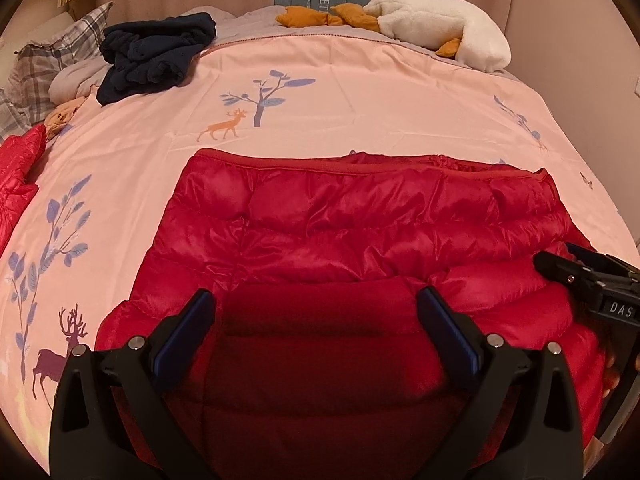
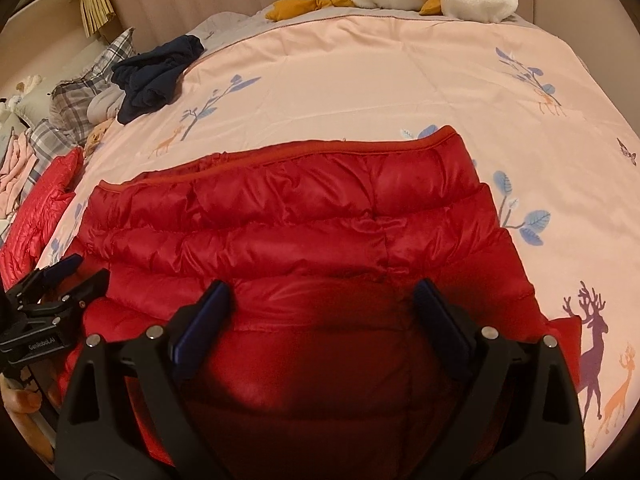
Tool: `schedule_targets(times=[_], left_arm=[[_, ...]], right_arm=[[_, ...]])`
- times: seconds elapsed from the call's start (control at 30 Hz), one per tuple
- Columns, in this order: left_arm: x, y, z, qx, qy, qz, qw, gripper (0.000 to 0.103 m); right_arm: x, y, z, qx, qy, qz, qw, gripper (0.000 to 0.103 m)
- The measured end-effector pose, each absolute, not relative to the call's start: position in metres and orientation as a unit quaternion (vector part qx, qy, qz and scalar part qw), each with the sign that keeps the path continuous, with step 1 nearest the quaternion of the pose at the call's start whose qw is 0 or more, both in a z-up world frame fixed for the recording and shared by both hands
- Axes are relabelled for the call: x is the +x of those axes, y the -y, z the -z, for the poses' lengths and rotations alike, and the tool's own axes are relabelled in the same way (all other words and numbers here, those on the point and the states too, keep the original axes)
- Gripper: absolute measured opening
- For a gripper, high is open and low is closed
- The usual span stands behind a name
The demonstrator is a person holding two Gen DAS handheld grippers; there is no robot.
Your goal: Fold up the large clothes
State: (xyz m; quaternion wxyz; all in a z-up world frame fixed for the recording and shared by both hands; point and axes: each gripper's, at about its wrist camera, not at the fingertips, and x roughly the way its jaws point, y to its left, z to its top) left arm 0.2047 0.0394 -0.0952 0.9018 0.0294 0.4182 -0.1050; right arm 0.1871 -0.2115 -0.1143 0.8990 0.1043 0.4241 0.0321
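Observation:
A red quilted puffer jacket (image 1: 360, 220) lies folded on the pink bedspread (image 1: 320, 80), its hem edge at the far side. My left gripper (image 1: 316, 312) is open just above the jacket's near part, with nothing between the fingers. My right gripper (image 2: 322, 304) is open too, over the jacket (image 2: 300, 216) near its front. Each gripper shows in the other's view: the right one (image 1: 560, 268) at the right edge, the left one (image 2: 68, 272) at the left edge.
A dark navy garment (image 1: 156, 56) lies bunched at the back left. A white and orange plush toy (image 1: 432, 28) lies at the far edge. Another red puffer piece (image 1: 18, 168) and plaid pillows (image 1: 52, 60) lie at the left.

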Motion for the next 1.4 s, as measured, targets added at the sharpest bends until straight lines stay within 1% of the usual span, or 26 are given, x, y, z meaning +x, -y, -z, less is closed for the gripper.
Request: schedule_targets(times=[0.1, 0.23, 0.4, 0.67, 0.83, 1.0, 1.23, 1.4], left_arm=[[0.203, -0.04, 0.094, 0.026, -0.418, 0.102, 0.902, 0.102], [0.184, -0.045, 0.083, 0.021, -0.403, 0.105, 0.909, 0.102], [0.153, -0.048, 0.071, 0.031, -0.379, 0.111, 0.918, 0.102], [0.1, -0.046, 0.072, 0.036, -0.368, 0.12, 0.921, 0.102], [0.082, -0.038, 0.077, 0.053, -0.365, 0.126, 0.921, 0.102], [0.083, -0.033, 0.09, 0.059, -0.382, 0.123, 0.914, 0.102], [0.076, -0.038, 0.089, 0.052, -0.385, 0.122, 0.913, 0.102], [0.07, -0.044, 0.088, 0.05, -0.386, 0.118, 0.914, 0.102]], right_arm=[[0.184, 0.213, 0.112, 0.109, -0.419, -0.034, 0.901, 0.096], [0.16, 0.213, 0.097, 0.114, -0.38, -0.043, 0.917, 0.095], [0.115, 0.205, 0.078, 0.084, -0.337, -0.051, 0.936, 0.095], [0.056, 0.187, 0.077, 0.052, -0.313, -0.058, 0.946, 0.095], [0.038, 0.172, 0.08, 0.035, -0.316, -0.071, 0.946, 0.095], [0.046, 0.168, 0.101, 0.048, -0.356, -0.069, 0.931, 0.095], [0.036, 0.177, 0.098, 0.073, -0.35, -0.075, 0.931, 0.095], [0.027, 0.183, 0.096, 0.07, -0.348, -0.07, 0.932, 0.095]])
